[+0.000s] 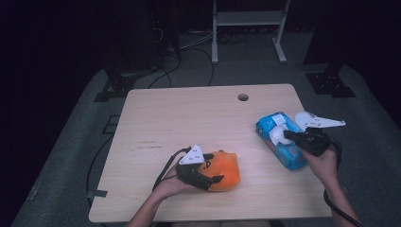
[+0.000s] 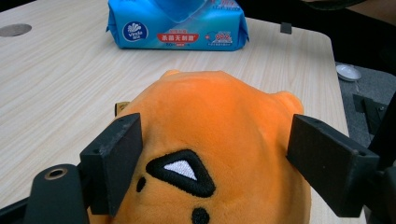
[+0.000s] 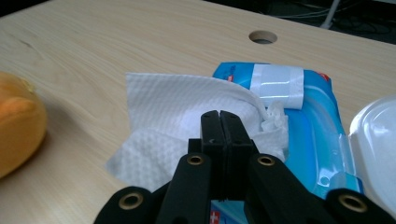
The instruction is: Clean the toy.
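Left of the wet-wipes pack [image 1: 282,140], left gripper [image 2: 212,163] sits w/ jaws apart around an orange plush toy [image 2: 219,144]. Right gripper [image 3: 220,122] over the pack, jaws clamped on a white wipe [image 3: 173,121].

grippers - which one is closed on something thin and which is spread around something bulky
The right gripper is pinched shut on the white wipe coming out of the blue wipes pack. The left gripper has its jaws spread on either side of the orange plush toy.

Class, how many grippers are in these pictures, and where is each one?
2. The left gripper straddles the orange plush; the right gripper pinches a wipe at the blue pack.
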The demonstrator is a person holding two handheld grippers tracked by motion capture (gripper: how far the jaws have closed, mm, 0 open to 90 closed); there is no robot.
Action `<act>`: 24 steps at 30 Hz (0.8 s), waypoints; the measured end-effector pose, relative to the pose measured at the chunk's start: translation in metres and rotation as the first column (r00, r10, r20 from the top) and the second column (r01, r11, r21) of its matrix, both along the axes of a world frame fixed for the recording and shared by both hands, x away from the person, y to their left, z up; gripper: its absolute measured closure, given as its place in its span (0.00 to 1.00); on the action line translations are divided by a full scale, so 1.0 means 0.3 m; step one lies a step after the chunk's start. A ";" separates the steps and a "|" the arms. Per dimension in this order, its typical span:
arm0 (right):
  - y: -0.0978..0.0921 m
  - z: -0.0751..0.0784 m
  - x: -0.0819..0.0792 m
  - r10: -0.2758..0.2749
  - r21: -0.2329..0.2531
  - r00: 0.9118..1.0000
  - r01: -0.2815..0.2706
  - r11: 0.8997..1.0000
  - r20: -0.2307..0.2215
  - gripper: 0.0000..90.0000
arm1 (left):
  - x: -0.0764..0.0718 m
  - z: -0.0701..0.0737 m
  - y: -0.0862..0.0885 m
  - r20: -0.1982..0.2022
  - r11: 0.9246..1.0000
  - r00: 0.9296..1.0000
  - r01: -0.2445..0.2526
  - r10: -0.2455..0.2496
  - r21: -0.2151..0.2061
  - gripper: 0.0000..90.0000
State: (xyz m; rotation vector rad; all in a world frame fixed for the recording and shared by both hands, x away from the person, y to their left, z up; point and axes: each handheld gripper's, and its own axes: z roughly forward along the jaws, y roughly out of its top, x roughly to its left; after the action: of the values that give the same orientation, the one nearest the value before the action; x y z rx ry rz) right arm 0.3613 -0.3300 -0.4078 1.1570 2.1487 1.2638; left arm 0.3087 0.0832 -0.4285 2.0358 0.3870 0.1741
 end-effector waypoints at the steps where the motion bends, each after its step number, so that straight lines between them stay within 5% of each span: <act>1: 0.000 0.000 0.000 0.000 0.000 1.000 0.000 1.000 0.000 0.99 | 0.000 0.000 0.000 0.000 1.000 1.000 0.000 0.000 0.000 0.20; 10: -0.022 0.031 -0.038 0.023 0.100 1.000 -0.024 0.995 0.009 0.99 | 0.001 -0.001 -0.001 0.002 1.000 1.000 0.002 -0.002 0.000 0.20; 19: 0.000 0.095 -0.063 0.060 0.102 0.997 -0.064 0.993 0.048 0.99 | -0.001 0.000 -0.002 0.006 1.000 1.000 0.006 -0.006 0.004 0.19; 24: 0.044 0.146 -0.108 0.122 0.135 0.990 -0.131 0.982 0.075 0.99 | 0.000 0.001 -0.002 0.010 1.000 1.000 0.008 -0.008 0.004 0.19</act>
State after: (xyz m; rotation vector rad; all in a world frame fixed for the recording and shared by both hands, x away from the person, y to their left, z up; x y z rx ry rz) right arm 0.3290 -0.3170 -0.3639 1.0296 2.1431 1.5078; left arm 0.3087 0.0827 -0.4282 2.0396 0.3721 0.1800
